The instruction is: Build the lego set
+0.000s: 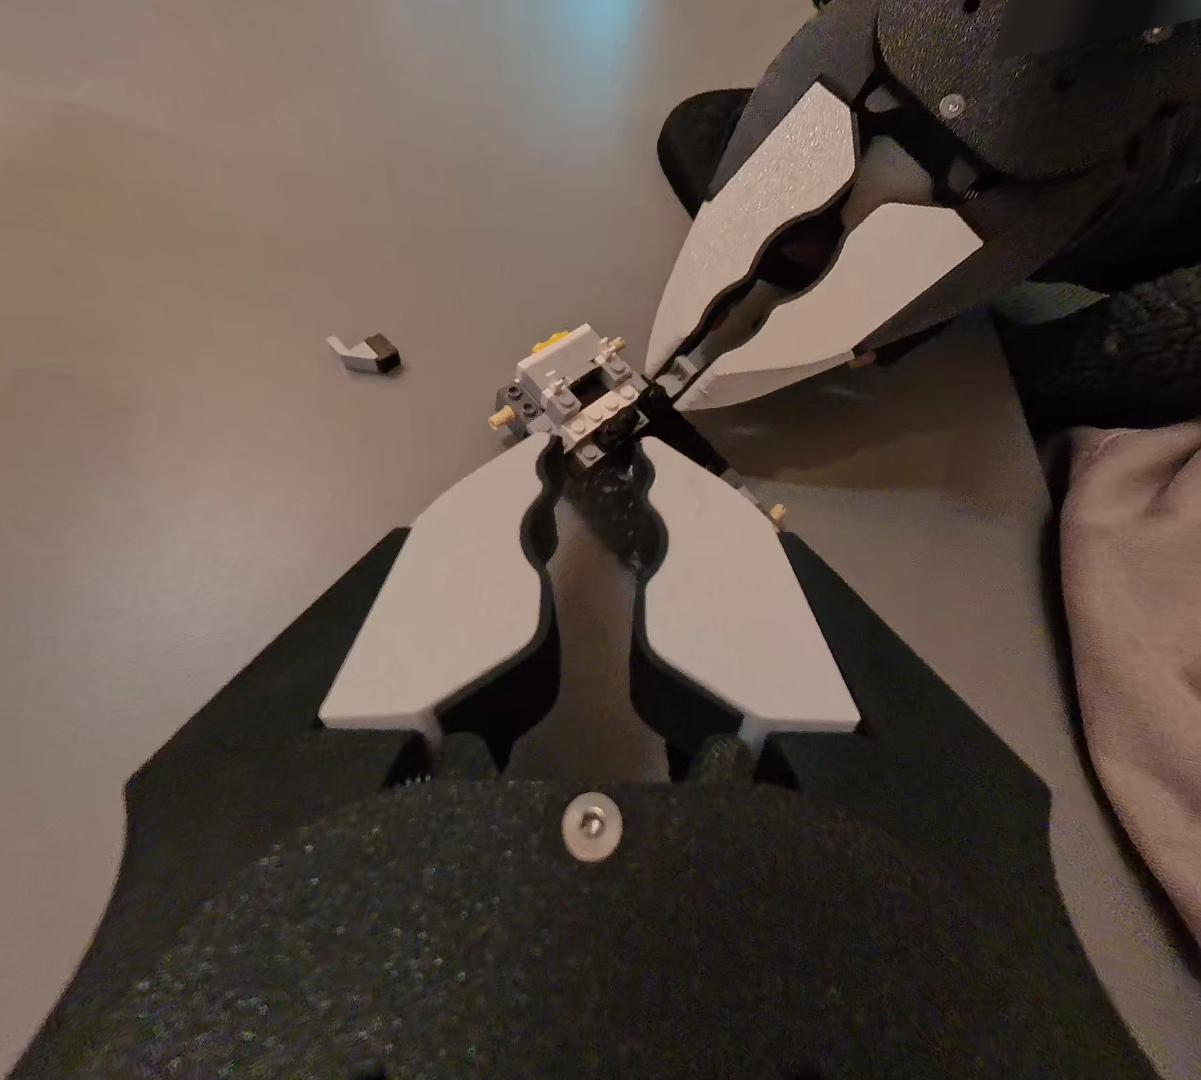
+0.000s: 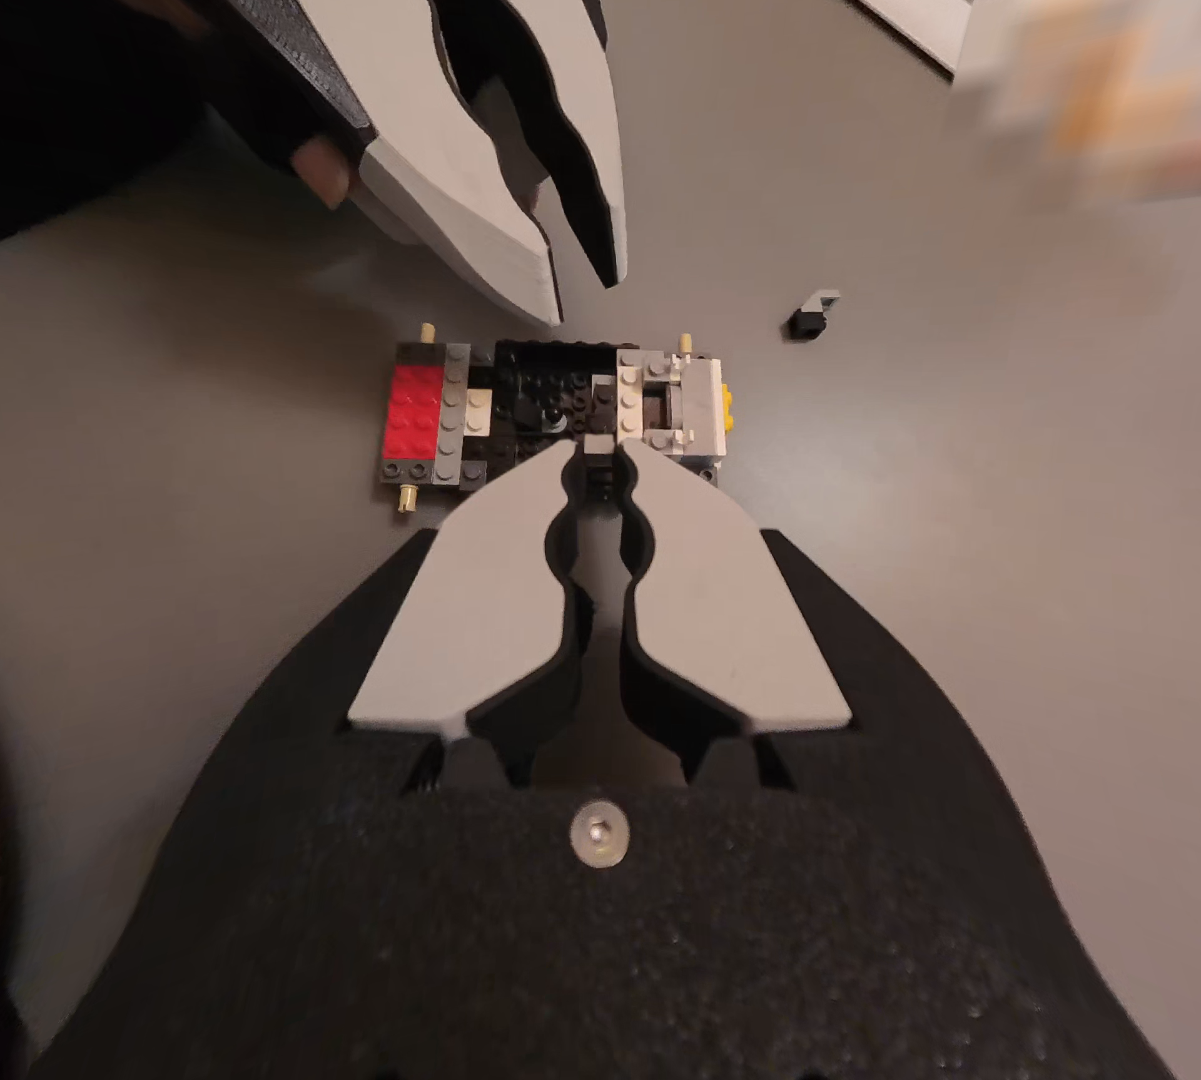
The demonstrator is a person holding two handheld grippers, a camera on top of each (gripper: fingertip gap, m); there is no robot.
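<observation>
Lego build point(image 2: 552, 405) flat on grey table point(image 2: 910, 529), red plate at left end. Right gripper point(image 2: 599, 445) pinched on small grey brick point(image 2: 599, 443) at build's near edge. Left gripper point(image 2: 585, 295) above far edge, tips slightly apart, empty. Loose grey-black piece point(image 2: 812, 314) off to right.

Both grippers, the left gripper point(image 1: 594, 451) and right gripper point(image 2: 598, 451), have pale grey wavy-edged fingers point(image 1: 455, 594) on speckled black bodies, each with one silver screw point(image 1: 591, 826); a dark fingerless glove point(image 2: 260, 106) is worn.
</observation>
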